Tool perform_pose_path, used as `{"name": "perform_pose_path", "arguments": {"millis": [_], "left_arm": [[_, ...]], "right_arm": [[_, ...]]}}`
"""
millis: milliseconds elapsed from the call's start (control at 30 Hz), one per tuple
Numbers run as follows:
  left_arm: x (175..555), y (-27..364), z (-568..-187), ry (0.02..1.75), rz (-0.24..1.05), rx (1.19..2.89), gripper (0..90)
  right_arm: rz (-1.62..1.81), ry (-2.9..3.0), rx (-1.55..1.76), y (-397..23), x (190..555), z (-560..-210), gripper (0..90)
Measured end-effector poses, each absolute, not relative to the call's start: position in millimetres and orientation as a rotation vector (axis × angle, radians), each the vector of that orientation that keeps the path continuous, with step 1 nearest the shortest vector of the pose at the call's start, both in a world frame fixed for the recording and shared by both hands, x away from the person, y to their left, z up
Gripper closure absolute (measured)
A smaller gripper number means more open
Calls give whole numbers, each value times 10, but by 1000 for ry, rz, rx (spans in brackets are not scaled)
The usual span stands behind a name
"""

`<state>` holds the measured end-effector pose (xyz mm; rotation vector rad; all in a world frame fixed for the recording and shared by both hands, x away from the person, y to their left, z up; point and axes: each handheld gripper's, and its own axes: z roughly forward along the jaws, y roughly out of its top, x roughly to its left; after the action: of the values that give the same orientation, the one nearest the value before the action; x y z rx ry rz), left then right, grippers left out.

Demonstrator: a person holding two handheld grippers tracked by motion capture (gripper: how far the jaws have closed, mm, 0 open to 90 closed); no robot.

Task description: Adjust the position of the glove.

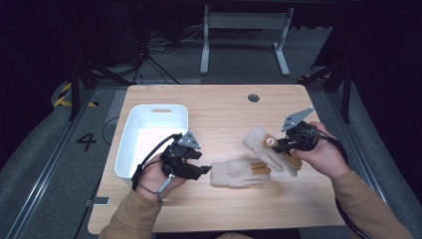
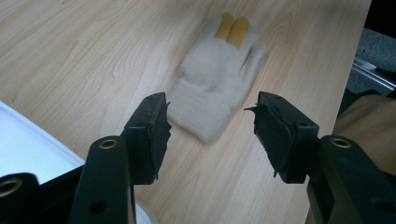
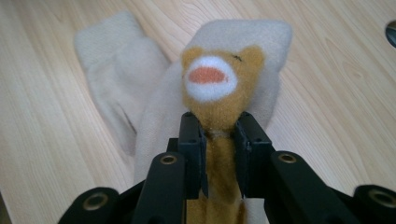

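Two cream gloves with tan fingers are on the wooden table (image 1: pixel 224 114). One glove (image 1: pixel 238 173) (image 2: pixel 212 81) lies flat, cuff toward my left gripper (image 1: pixel 203 170) (image 2: pixel 210 116). That gripper is open, its jaws spread just short of the cuff, with nothing between them. The other glove (image 1: pixel 261 145) (image 3: pixel 243 51) has a tan patch with a white and orange bear-like face (image 3: pixel 211 77). My right gripper (image 1: pixel 279 144) (image 3: pixel 219 133) is shut on the tan fabric just below that face and holds the glove partly raised.
A white bin (image 1: pixel 149 134) (image 2: pixel 28 154) stands at the table's left, right behind my left hand. A small round hole (image 1: pixel 254 97) (image 3: pixel 391 32) is in the table's far middle. A desk frame (image 1: pixel 244 30) stands on the floor beyond.
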<state>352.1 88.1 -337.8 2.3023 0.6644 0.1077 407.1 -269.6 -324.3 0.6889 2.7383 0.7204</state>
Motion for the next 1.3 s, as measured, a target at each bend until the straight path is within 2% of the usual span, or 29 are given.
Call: {"name": "perform_pose_path", "arguments": {"millis": [500,700,867,1000,1067,1300], "left_arm": [[3394,958,-3445,704,100,2309,453],[3398,928,-3514,736,49,2327,523],[3411,875,-3575,740,7,2337,503],[3415,854,-3596,746,17,2332,500],[3392,837,-3606,728,68,2334,507],[3373,835,-3702,772,70,2309,497]], "right_arm": [[762,2849,462,-2235,4104,-3346,745],[792,2894,368,-2094,4090,-3442,744],[805,2932,303,-2015,4075,-3523,742],[809,2955,266,-1972,4059,-3591,742],[807,2960,260,-1966,4055,-3600,742],[797,2993,175,-1943,4040,-3709,740]]}}
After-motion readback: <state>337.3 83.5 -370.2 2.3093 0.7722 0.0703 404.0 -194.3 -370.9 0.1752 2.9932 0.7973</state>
